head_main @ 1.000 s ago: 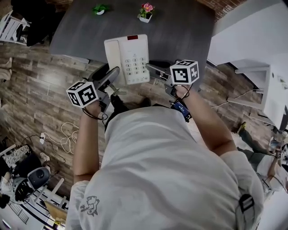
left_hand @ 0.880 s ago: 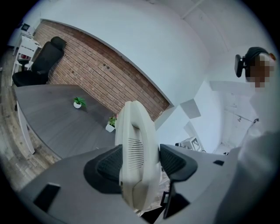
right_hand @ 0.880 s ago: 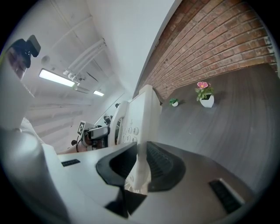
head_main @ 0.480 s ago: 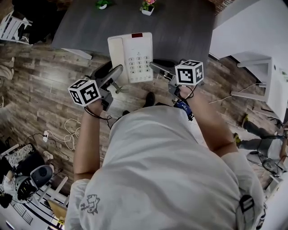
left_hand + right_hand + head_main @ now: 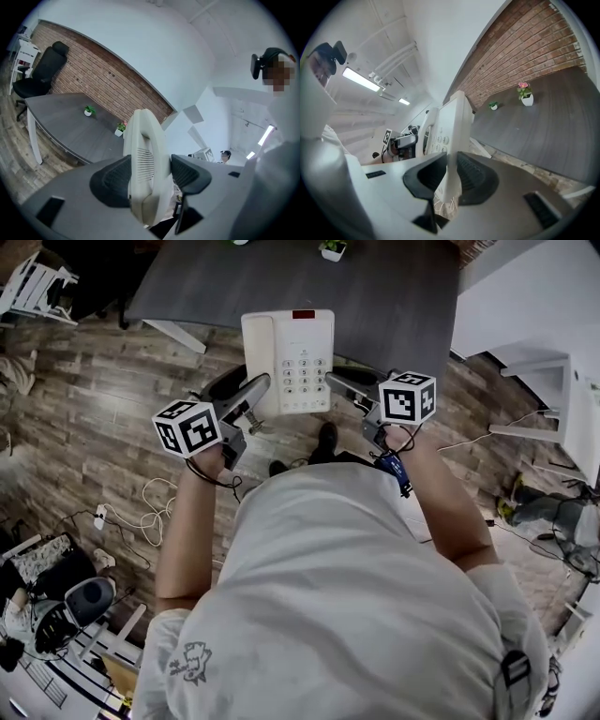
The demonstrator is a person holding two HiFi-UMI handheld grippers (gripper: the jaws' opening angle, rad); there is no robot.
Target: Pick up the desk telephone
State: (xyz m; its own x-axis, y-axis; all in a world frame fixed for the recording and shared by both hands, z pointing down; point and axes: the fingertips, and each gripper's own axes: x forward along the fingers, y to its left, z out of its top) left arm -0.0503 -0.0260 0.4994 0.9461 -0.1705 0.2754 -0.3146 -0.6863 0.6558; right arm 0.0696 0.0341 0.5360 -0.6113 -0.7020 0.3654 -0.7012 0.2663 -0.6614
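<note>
The white desk telephone (image 5: 286, 357) hangs in the air between my two grippers, partly over the dark grey desk (image 5: 394, 287) and partly over the wood floor. My left gripper (image 5: 251, 390) is shut on its left side, where the handset lies; the phone's edge (image 5: 143, 159) fills the gap between the pads of that left gripper (image 5: 149, 176). My right gripper (image 5: 339, 381) is shut on the phone's thin right edge (image 5: 452, 126), pinched between the pads of the right gripper (image 5: 451, 176). The keypad faces up.
Two small potted plants (image 5: 87, 111) (image 5: 121, 127) stand on the desk, one with pink flowers (image 5: 525, 96). A black office chair (image 5: 44, 70) stands at the desk's far end. Cables (image 5: 150, 521) lie on the floor at left. White furniture (image 5: 525, 306) stands at right.
Both grippers have carried the telephone back from the desk; it now overhangs the desk's near edge, and the plants have slid to the top of the head view.
</note>
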